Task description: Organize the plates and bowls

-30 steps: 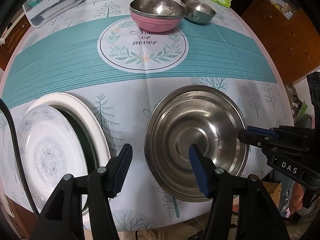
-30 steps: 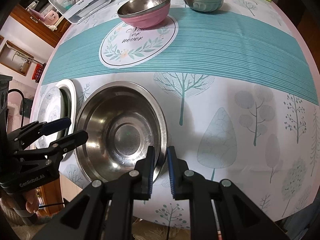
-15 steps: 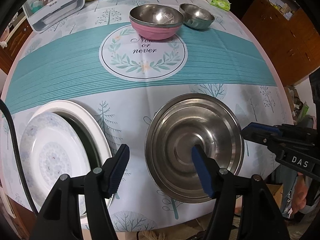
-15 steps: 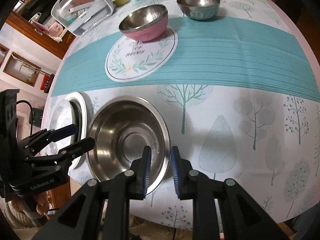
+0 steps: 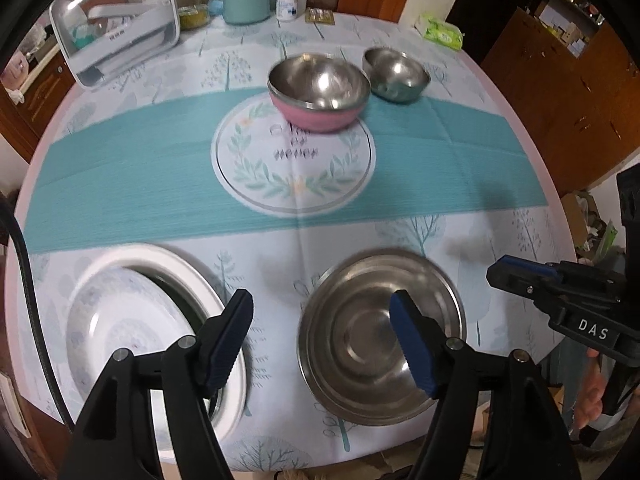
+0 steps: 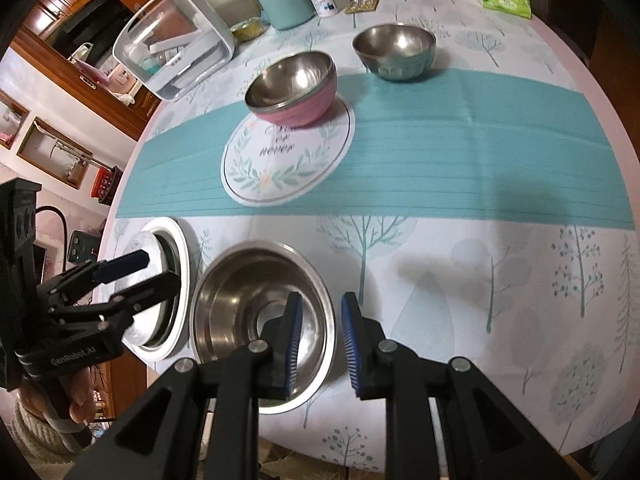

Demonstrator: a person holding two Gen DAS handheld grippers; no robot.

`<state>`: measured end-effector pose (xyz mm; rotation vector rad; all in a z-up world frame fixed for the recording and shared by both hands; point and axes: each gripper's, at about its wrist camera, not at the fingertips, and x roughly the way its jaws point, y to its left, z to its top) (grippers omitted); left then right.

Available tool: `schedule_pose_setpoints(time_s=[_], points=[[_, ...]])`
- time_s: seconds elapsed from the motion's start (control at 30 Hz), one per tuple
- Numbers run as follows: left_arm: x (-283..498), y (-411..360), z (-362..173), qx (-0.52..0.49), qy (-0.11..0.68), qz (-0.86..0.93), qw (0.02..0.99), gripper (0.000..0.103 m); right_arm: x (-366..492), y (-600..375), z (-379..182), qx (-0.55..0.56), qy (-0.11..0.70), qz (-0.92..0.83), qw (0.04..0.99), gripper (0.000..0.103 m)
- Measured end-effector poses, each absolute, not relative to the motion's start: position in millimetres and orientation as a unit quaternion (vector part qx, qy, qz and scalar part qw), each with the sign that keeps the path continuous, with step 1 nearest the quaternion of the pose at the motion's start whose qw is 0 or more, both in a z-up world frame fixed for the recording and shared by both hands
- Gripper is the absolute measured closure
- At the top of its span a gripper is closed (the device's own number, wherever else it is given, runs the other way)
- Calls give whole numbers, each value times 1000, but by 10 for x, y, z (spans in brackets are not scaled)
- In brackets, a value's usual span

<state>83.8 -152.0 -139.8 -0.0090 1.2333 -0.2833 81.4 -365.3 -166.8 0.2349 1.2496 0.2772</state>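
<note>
A wide steel dish lies near the table's front edge. Left of it sits a stack of white plates. Farther back stand a pink bowl with a steel bowl nested in it and a small steel bowl. My left gripper hovers above the cloth between plates and dish, jaws opening, nothing between them. My right gripper hangs over the dish's right rim, jaws slightly apart, pads off the rim.
At the back of the round table stand a clear plastic box, a teal canister, a white bottle and a green wipes pack. Wooden cabinets are on the right. The table's front edge lies just under both grippers.
Both grippers have risen from the table, so more of it shows. The left jaws have spread wider. The right jaws have parted a little at the steel dish's rim.
</note>
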Motion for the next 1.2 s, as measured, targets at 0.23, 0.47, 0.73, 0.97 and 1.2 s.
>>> schedule_pose_setpoints(time_s=[0.23,0.47,0.73,0.97,1.2], points=[[1065,-1500,-1028,5,550,-116,827,33,1003,-3724,-1487,106,562,143,808,83],[1327,-1489,-625,13,510,-110,853,25,1278,-3806,-1211,90,534,140,829,83],[1821,-1526,-445,22,487,-124,864,25,1689,-3780,-877,80,508,127,848,83],[2432,-1562,-615,8,499,-133,856,25,2115,-3772,-737,90,494,112,857,69],[3052,-1481,-1253,-58,558,-128,818,25,2704,-3712,-1125,140,532,113,828,69]])
